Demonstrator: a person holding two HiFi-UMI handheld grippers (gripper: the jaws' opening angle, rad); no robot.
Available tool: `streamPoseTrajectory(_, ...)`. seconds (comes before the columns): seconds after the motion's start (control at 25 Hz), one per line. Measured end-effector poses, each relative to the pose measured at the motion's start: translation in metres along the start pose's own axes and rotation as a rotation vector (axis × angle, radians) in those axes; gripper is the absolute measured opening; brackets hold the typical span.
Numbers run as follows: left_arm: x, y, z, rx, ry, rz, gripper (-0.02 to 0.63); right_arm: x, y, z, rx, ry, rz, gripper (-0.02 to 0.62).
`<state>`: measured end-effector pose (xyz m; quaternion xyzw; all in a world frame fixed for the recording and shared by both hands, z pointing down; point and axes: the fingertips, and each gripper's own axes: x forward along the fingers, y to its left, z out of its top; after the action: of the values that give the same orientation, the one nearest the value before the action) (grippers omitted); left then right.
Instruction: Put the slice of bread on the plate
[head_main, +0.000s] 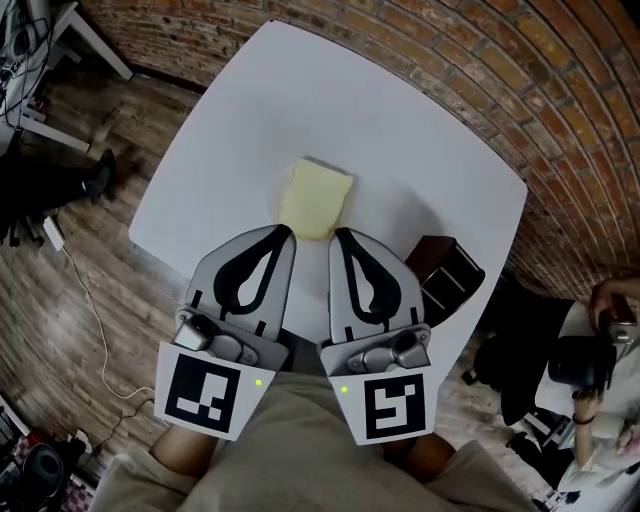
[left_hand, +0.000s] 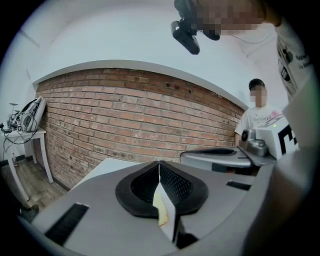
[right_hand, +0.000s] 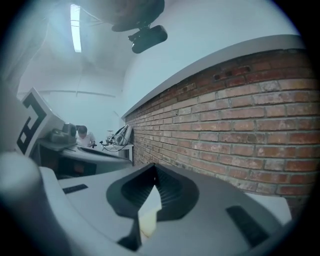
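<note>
Yellow bread slice (head_main: 316, 200), whole in head view only, beyond closed left gripper (head_main: 287, 231), closed right gripper (head_main: 338, 233).

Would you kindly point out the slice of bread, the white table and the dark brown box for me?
slice of bread (head_main: 315, 198): head view, middle of its top face.
white table (head_main: 300, 90): head view, bare top beyond the bread.
dark brown box (head_main: 445, 272): head view, its upper side.
</note>
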<state>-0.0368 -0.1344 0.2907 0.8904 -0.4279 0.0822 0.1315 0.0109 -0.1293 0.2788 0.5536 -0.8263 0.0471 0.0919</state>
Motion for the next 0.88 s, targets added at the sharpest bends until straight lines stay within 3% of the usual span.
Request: streamPoseTrajectory(0.88,-0.007,-0.014,-0.001,0.011,0.011,-0.025,0.014,-0.016,0.007,-0.005,-0.004,0.017,0.023,0.006)
